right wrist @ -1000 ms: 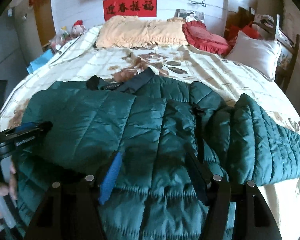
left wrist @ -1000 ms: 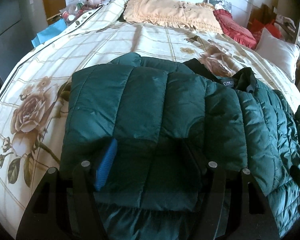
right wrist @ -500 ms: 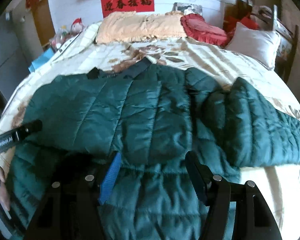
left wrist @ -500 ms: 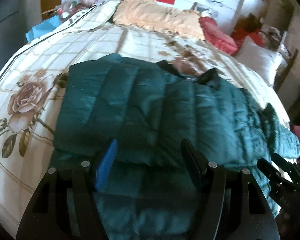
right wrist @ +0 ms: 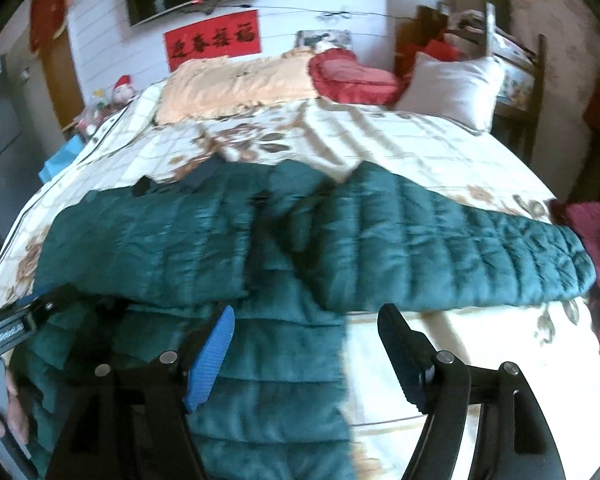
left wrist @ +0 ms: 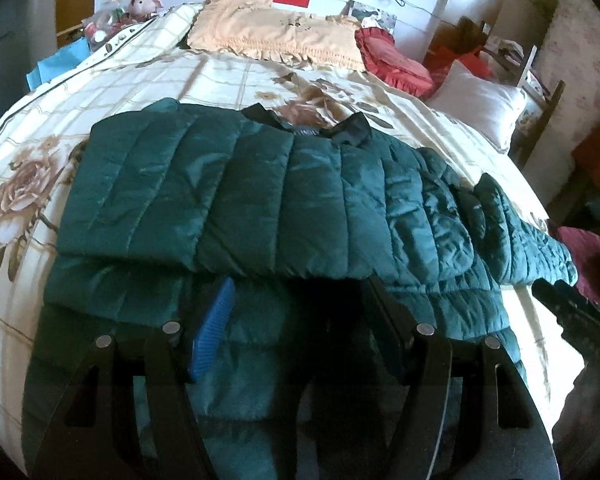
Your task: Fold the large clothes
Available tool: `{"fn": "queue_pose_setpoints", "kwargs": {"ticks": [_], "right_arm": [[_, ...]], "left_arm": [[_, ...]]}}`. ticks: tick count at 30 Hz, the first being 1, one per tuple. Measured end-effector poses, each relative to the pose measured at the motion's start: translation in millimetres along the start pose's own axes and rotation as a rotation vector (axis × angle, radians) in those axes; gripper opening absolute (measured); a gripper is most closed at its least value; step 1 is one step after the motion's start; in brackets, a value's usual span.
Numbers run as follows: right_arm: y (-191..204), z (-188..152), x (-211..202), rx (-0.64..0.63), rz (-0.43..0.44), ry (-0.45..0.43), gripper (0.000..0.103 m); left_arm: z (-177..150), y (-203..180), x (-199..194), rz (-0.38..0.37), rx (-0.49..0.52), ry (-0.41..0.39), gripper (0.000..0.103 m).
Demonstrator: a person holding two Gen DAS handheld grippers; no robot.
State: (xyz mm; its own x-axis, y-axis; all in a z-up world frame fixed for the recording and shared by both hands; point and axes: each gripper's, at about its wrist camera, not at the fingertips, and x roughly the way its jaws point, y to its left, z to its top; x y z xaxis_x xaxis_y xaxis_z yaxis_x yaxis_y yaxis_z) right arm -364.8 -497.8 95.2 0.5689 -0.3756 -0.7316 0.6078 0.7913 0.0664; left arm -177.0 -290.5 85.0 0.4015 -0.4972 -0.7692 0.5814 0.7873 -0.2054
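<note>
Quilted green jacket (left wrist: 260, 184) puffy mid-frame on floral bedspread (left wrist: 228, 76), left gripper (left wrist: 300, 300) gaping empty, right gripper (right wrist: 306, 328) just widening, nothing between.

Both grippers point downward: the left gripper (left wrist: 300, 296) stands parted and empty; the right gripper (right wrist: 306, 322) has just been opening, nothing between its jaws.

floral bed (left wrist: 228, 80), green jacket (left wrist: 260, 200), pillows (left wrist: 276, 38)

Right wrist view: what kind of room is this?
Most likely a home bedroom: a bed under a floral bedspread, pillows at its head, a red banner on the wall, and a green padded jacket spread for folding.
</note>
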Motion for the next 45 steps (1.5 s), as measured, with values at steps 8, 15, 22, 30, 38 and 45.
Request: {"fn": "queue_pose_setpoints", "kwargs": {"ticks": [8,15,22,30,38,45], "right_arm": [[-64,-3,9,0.086,-0.078,0.010,0.072],[-115,-3,16,0.161,-0.139,0.014,0.072],[-179,1,25,0.257,-0.217,0.024,0.073],[-263,1,23,0.443,-0.321,0.000,0.082],[-327,-1,31,0.625,-0.351,-0.030,0.082],[-353,7,57,0.651,-0.356,-0.027,0.082]], "left_arm": [[2,-15,-5,-0.017,0.009,-0.020,0.066],[2,-26,0,-0.033,-0.002,-0.006,0.066],[-3,-33,8,-0.026,0.020,0.019,0.066],[-4,-31,10,-0.023,0.016,0.021,0.066],[-7,-28,17,-0.016,0.018,0.045,0.066],[-10,-27,21,-0.007,0.037,0.070,0.066]]}}
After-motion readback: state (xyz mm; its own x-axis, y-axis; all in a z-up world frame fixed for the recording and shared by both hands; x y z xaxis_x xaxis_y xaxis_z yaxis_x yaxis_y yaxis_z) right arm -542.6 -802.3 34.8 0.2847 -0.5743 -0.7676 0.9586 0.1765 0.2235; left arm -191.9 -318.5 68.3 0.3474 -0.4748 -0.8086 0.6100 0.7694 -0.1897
